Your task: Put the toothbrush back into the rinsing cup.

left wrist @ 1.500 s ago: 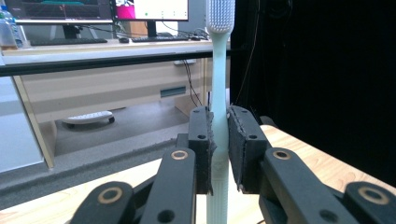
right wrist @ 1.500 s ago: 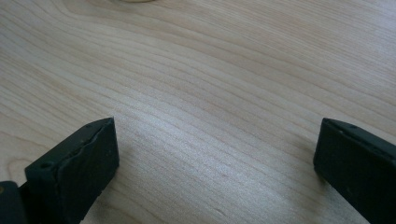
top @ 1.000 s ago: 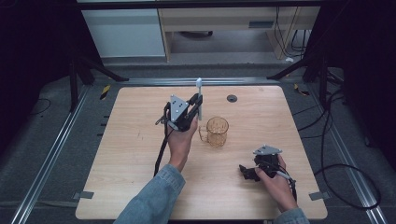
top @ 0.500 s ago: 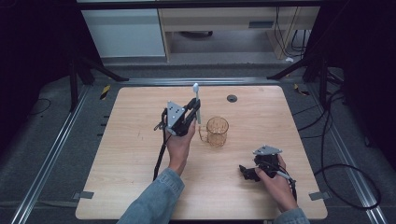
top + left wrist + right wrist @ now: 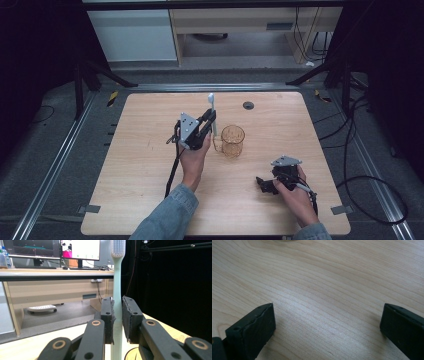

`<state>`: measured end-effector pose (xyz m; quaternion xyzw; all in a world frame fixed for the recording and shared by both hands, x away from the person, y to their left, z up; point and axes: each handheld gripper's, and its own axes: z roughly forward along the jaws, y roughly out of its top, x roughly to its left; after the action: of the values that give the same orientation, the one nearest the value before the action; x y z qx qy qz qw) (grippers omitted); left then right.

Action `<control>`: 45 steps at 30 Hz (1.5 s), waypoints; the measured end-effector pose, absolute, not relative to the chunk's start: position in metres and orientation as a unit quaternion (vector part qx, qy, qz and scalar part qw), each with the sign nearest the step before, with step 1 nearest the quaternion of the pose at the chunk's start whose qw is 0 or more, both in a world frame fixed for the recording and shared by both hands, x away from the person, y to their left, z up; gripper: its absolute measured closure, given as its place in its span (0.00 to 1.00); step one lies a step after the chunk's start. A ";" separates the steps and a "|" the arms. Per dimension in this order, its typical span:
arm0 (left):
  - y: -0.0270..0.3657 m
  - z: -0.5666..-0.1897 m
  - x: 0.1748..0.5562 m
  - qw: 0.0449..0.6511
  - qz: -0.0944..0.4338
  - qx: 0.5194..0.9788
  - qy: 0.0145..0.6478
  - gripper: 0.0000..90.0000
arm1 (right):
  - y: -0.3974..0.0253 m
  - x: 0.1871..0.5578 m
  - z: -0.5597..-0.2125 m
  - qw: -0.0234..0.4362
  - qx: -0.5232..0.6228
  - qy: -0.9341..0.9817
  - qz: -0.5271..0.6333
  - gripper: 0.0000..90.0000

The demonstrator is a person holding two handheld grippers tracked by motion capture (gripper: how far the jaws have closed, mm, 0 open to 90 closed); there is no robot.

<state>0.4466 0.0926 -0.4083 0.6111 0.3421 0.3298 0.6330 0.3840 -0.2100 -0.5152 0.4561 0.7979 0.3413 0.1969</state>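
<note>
Between left tongs (image 5: 117,322), pale green toothbrush (image 5: 117,290), upright, white bristles topmost

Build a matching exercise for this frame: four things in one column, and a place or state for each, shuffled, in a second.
Things
1. toothbrush
2. glass mug
3. right gripper
4. left gripper

Places or states
A. jaws wide open, low over bare wood near the table's right front
B. upright, bristle head at the top, clamped by its handle
C. standing on the table just right of the raised gripper
D. jaws shut, held up above the table's middle

Pairs: 1-B, 2-C, 3-A, 4-D
</note>
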 end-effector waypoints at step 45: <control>0.083 -0.448 0.449 0.611 0.317 0.634 0.352 0.88 | -0.210 0.384 -0.515 0.196 0.452 0.800 0.342 0.00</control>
<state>0.4490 0.0826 -0.4480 0.6340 0.3518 0.3172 0.6113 0.3840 -0.2098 -0.5151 0.4521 0.8002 0.3416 0.1964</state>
